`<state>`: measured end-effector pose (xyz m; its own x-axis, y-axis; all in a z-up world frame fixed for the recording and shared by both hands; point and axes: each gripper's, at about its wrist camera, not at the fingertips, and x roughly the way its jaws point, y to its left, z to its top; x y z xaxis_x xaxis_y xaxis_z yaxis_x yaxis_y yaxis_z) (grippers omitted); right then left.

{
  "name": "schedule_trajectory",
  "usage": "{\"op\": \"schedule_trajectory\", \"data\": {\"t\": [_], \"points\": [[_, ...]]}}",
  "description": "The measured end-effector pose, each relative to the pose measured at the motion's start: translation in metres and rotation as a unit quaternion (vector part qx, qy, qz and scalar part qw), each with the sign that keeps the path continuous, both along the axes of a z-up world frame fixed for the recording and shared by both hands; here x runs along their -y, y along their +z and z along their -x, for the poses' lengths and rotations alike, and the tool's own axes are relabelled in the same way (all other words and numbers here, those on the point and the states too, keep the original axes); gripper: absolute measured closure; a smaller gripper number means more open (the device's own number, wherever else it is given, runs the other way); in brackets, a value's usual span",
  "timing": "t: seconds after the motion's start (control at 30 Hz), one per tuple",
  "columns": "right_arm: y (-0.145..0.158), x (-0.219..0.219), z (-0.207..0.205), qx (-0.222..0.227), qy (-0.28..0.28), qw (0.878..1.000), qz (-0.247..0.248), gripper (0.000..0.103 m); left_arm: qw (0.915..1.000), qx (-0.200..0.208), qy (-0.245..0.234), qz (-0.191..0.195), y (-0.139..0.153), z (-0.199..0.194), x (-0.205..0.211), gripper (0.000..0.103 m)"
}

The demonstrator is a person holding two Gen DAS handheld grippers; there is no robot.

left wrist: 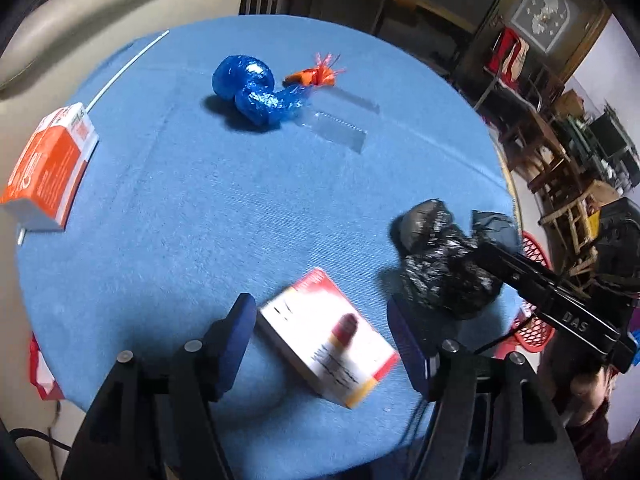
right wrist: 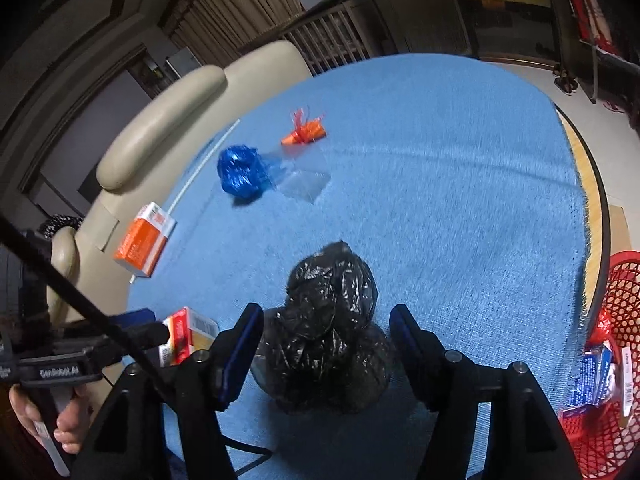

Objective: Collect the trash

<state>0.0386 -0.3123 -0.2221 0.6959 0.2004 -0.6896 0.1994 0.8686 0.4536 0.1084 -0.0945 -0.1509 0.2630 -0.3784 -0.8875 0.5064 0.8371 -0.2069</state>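
My left gripper [left wrist: 322,330] points down at the table with its jaws apart, and a white carton with red and yellow trim [left wrist: 326,336] lies flat on the cloth between them; neither pad presses on it, and the carton shows blurred. My right gripper [right wrist: 326,338] also stands with its jaws apart, straddling a crumpled black plastic bag [right wrist: 332,332] that sits on the cloth with a gap to each pad. From the left wrist view, that black bag sits just right of the carton, and my right gripper's dark body reaches in over it from the right edge. From the right wrist view, my left gripper comes in low on the left, my hand [right wrist: 44,420] around its handle.

Farther out on the blue tablecloth [left wrist: 224,200] lie a scrunched blue plastic bag [left wrist: 252,88], a small orange wrapper with a frayed end [left wrist: 314,74] just beyond it, and a piece of clear plastic [left wrist: 340,130] beside the blue bag. An orange and white box [left wrist: 50,168] rests near the table's left edge, close to a thin white stick [left wrist: 128,66]. A beige chair [right wrist: 168,116] stands behind that edge. Off the table's right side, a red mesh basket [right wrist: 620,304] holds some packets already.
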Motion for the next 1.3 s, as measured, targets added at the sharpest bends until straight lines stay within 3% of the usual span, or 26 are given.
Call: {"op": "schedule_trajectory", "data": {"t": [0.13,0.2,0.23,0.3,0.37,0.6,1.3], "points": [[0.000,-0.005,-0.001,0.000,0.007,1.000,0.020,0.034,0.9999,-0.009,0.011,-0.009,-0.010,0.011,0.010,0.034],[-0.007,-0.009,-0.007,-0.014,0.009,0.999,0.028,0.034,0.9992,0.012,0.021,-0.033,-0.015,0.015,0.014,0.032],[-0.011,-0.009,-0.010,-0.023,0.014,0.999,0.025,0.037,0.9992,0.002,0.018,-0.036,-0.022,0.014,0.016,0.032],[-0.021,-0.011,-0.013,-0.032,0.020,0.999,0.020,0.051,0.9992,-0.023,0.021,-0.024,-0.030,0.013,0.012,0.032],[-0.026,-0.011,-0.013,-0.028,0.022,0.999,0.017,0.056,0.9994,-0.022,0.023,-0.013,-0.030,0.014,0.008,0.033],[-0.014,-0.005,-0.003,0.008,0.012,1.000,0.018,0.058,0.9988,0.026,0.015,-0.038,-0.021,0.017,0.011,0.048],[0.031,0.006,0.044,0.094,-0.012,0.995,0.028,0.058,0.9833,0.164,0.001,-0.079,0.031,0.039,0.032,0.048]]}}
